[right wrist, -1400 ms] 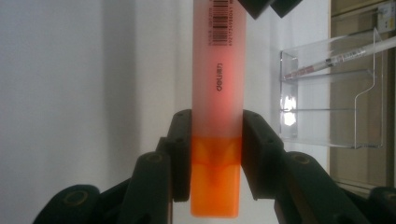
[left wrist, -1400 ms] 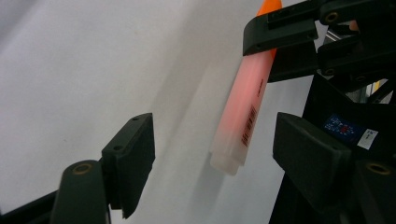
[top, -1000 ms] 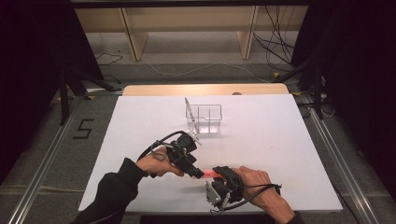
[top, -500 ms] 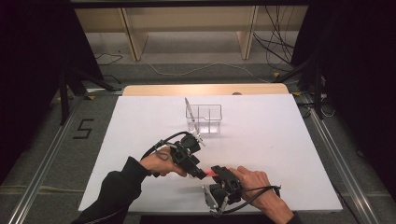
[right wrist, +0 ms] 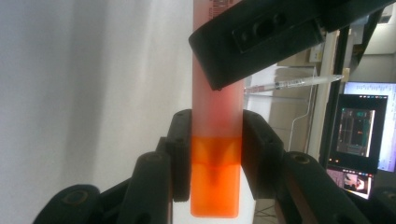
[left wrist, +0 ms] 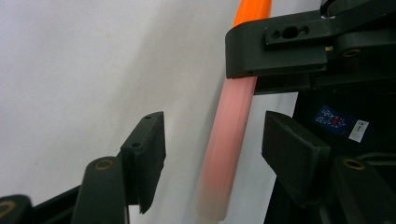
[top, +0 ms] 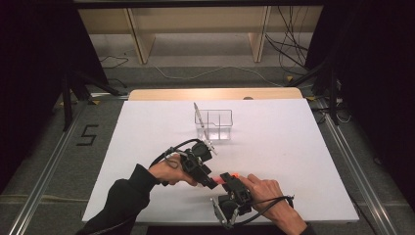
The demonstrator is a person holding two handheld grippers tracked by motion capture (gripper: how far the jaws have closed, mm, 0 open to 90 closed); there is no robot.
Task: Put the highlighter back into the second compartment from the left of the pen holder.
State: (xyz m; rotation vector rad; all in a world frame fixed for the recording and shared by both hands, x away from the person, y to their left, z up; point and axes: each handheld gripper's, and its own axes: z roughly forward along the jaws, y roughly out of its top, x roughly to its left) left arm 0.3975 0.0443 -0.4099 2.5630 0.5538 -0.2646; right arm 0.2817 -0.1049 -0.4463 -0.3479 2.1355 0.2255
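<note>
Pen held, cap end not yet gripped
Right gripper (right wrist: 216, 154) clamped the pen (right wrist: 216, 140); left gripper (left wrist: 212, 140) jaws, just closing, stood around it, not touching.

Both black two-jaw grippers are held low near the table's near edge, tips meeting. Left gripper (top: 211, 182) is angled toward the right one, forearm in a dark sleeve (top: 122, 198); its jaws have just been closing, pads not yet pressing, with a gap on each side. Right gripper (top: 229, 177) is pointed back toward the left, jaws clamped, bare hand (top: 266, 196) wrapped around its body.
</note>
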